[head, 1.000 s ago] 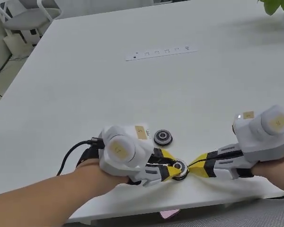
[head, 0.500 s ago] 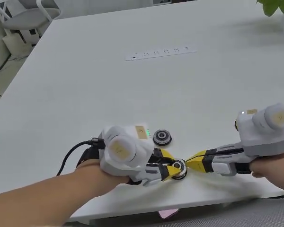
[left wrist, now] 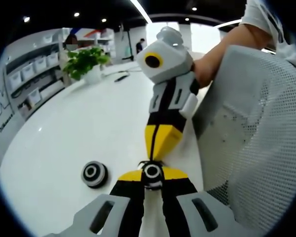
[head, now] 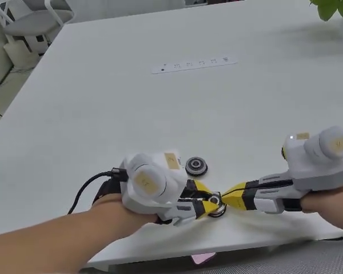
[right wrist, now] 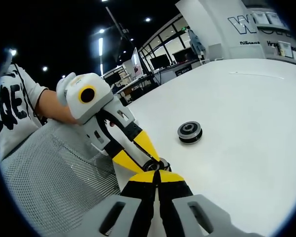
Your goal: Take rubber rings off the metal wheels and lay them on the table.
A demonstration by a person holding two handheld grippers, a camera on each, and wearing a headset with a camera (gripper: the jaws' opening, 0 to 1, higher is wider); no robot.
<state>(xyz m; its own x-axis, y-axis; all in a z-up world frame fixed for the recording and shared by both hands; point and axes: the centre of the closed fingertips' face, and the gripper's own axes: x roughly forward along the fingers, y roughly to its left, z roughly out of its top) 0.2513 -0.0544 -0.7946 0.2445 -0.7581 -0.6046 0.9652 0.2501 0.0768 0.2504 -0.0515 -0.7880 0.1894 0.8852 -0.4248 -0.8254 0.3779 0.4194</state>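
Note:
A small metal wheel with a black rubber ring sits near the table's front edge, with my left gripper shut on it from the left. In the left gripper view the wheel sits between the yellow jaw tips of that gripper. My right gripper comes in from the right, its jaws together and pinching the ring's edge. In the right gripper view that gripper meets the wheel tip to tip. A second wheel with its ring on lies flat on the table just behind.
A white power strip lies far back on the white table. A black cable trails left of my left hand. A mesh chair stands close behind the table's front edge. A plant is at the far right.
My right gripper has shifted slightly left, closer in against the wheel, and its body has risen a little. The left gripper and the second wheel have stayed put.

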